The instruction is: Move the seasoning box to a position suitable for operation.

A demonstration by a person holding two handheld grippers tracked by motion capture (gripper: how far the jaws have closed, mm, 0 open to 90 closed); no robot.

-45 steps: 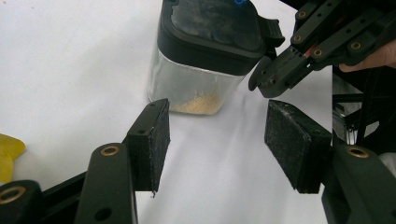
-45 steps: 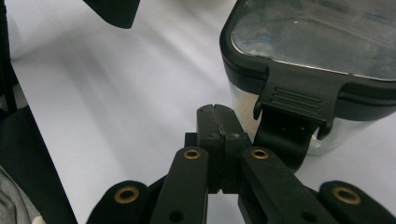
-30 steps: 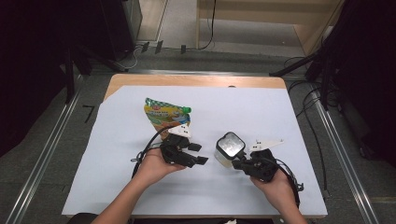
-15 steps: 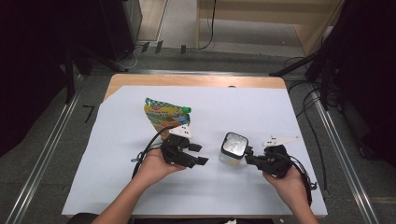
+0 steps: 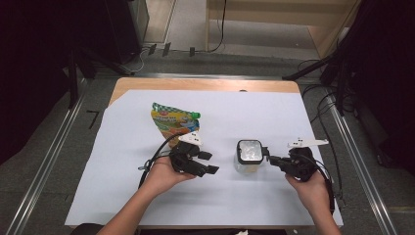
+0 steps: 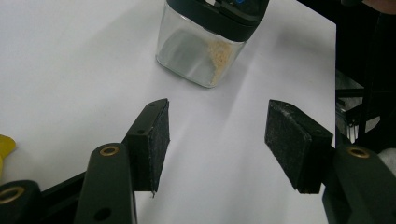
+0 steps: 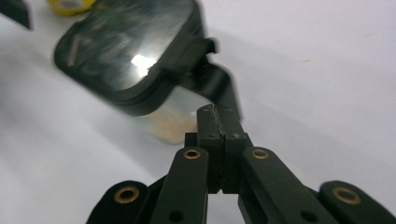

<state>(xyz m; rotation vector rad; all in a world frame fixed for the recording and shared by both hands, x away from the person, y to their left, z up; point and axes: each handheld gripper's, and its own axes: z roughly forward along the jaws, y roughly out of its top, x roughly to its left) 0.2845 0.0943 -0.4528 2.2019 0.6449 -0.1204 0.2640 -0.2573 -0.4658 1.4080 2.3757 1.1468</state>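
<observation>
A clear square container (image 5: pixel 249 155) with a black lid stands on the white sheet, a little pale powder at its bottom (image 6: pixel 219 51). My right gripper (image 5: pixel 272 159) comes at it from the right and is shut on the lid's black latch tab (image 7: pixel 219 88); the glossy lid (image 7: pixel 126 51) lies just beyond the jaw tips (image 7: pixel 217 114). Left of the container my left gripper (image 5: pixel 209 163) is open with nothing between its pads (image 6: pixel 217 140), pointing at the container (image 6: pixel 205 51) and a short way from it. A colourful spouted pouch (image 5: pixel 173 122) lies flat behind the left hand.
The white sheet (image 5: pixel 274 112) covers most of the wooden table (image 5: pixel 205 84). Metal rails (image 5: pixel 49 147) run along both sides of the table. Cables trail from each gripper toward the front edge. Dark floor and cables lie at the right (image 5: pixel 328 103).
My right hand has moved to the right, and the container has shifted a little rightward with it. The left hand and the pouch have stayed put.
</observation>
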